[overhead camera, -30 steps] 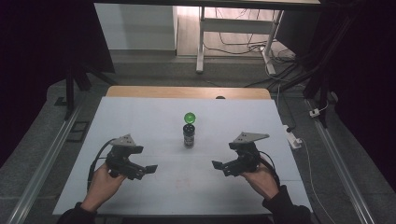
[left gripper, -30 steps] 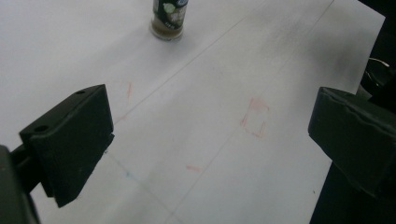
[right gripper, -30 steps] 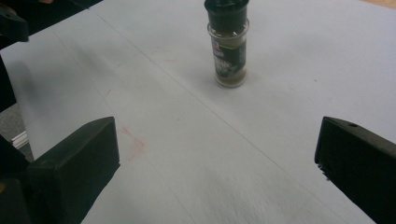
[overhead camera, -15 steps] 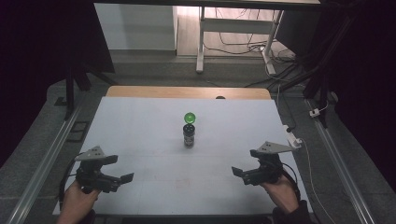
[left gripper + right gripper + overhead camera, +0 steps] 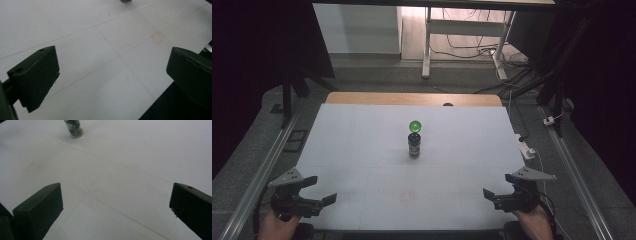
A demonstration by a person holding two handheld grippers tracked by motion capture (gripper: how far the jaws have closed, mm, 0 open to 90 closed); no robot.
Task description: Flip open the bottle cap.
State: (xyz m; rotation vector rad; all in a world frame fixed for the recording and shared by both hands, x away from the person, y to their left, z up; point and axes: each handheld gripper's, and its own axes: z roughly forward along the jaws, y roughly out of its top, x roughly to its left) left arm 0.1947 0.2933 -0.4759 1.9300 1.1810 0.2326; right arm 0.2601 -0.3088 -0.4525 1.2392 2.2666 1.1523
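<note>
Resting at the near worktop point(image 5: 362, 150) corners, the left gripper point(image 5: 319, 192) and right gripper point(image 5: 489, 196) gape wide, empty, the green-capped bottle point(image 5: 414, 140) well ahead between them.

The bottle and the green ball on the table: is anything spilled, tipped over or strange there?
Nothing is spilled or tipped. The bottle stands upright at the middle of the table, and the green ball sits just behind it. Both tongs, left and right, are open and far from them. Only faint red marks stain the surface.
</note>
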